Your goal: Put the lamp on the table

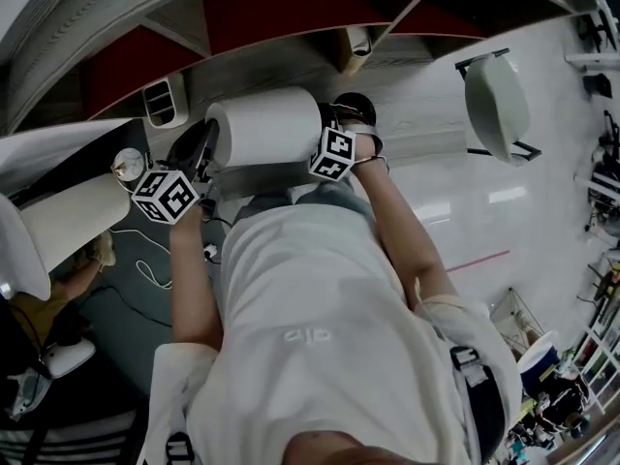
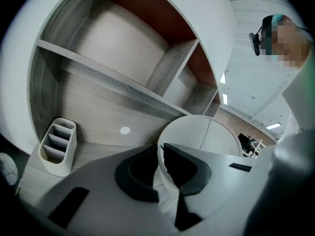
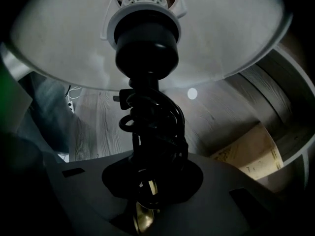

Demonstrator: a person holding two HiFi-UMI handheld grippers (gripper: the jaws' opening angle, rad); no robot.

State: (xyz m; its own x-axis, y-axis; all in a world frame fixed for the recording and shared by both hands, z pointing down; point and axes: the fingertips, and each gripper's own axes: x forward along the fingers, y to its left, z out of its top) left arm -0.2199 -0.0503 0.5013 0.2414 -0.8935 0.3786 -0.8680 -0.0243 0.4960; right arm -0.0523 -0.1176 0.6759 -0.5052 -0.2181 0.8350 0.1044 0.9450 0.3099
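The lamp has a white drum shade (image 1: 263,126) and a black stem (image 3: 147,132) with its cord wound around it. It hangs in the air between my two grippers, above the pale wood table (image 1: 387,95) under the shelves. My left gripper (image 2: 160,170) is shut on the shade's rim (image 2: 197,132), one pad inside and one outside. In the head view this left gripper (image 1: 199,153) sits at the shade's left end. My right gripper (image 3: 147,183) is shut on the wrapped stem below the bulb socket (image 3: 146,31), and shows as the right gripper (image 1: 339,129) at the shade's right end.
A shelf unit (image 1: 291,13) with red back panels rises behind the table. A white pen holder (image 2: 56,146) stands on the wood surface at the left. A white chair (image 1: 496,105) stands on the floor at the right, and a cable (image 1: 145,264) lies on the dark floor at the left.
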